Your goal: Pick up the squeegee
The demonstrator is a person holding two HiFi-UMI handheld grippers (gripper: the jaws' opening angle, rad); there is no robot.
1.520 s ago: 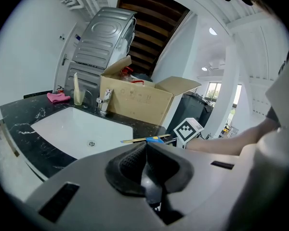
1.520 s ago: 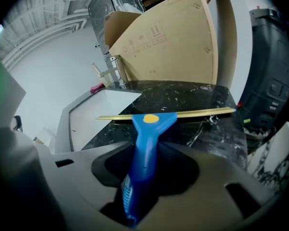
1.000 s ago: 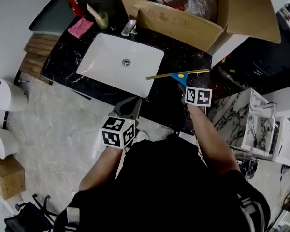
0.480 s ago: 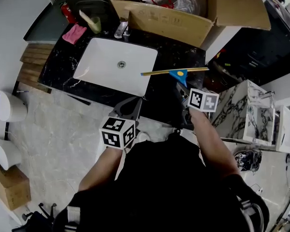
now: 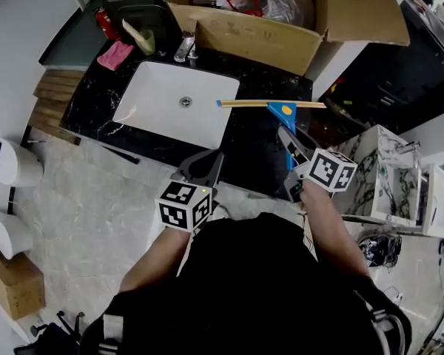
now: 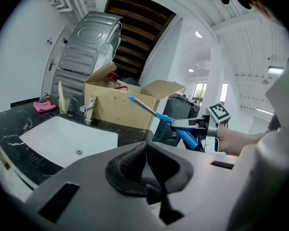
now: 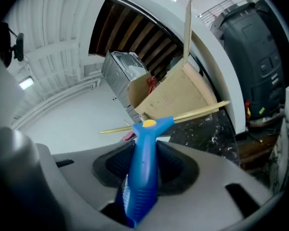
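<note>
The squeegee [image 5: 270, 104] has a blue handle and a long yellow blade. It hangs in the air above the black counter [image 5: 263, 135], just right of the sink. My right gripper [image 5: 291, 145] is shut on its handle, and in the right gripper view the handle [image 7: 143, 172] stands upright between the pads with the blade [image 7: 188, 114] across the top. My left gripper [image 5: 201, 168] is shut with nothing in it, near the counter's front edge. The left gripper view shows its pads [image 6: 135, 162] touching, with the squeegee [image 6: 156, 113] held up at the right.
A white sink [image 5: 155, 113] is set into the counter, with a faucet [image 5: 185, 46], a cup [image 5: 144, 39] and a pink cloth [image 5: 115, 54] behind it. An open cardboard box [image 5: 251, 28] full of items stands at the back. A marble-patterned box [image 5: 374, 172] sits to the right.
My right gripper has risen with the squeegee, lifting it clear of the counter, and has rolled so the blade tilts the other way. The left gripper has shifted slightly.
</note>
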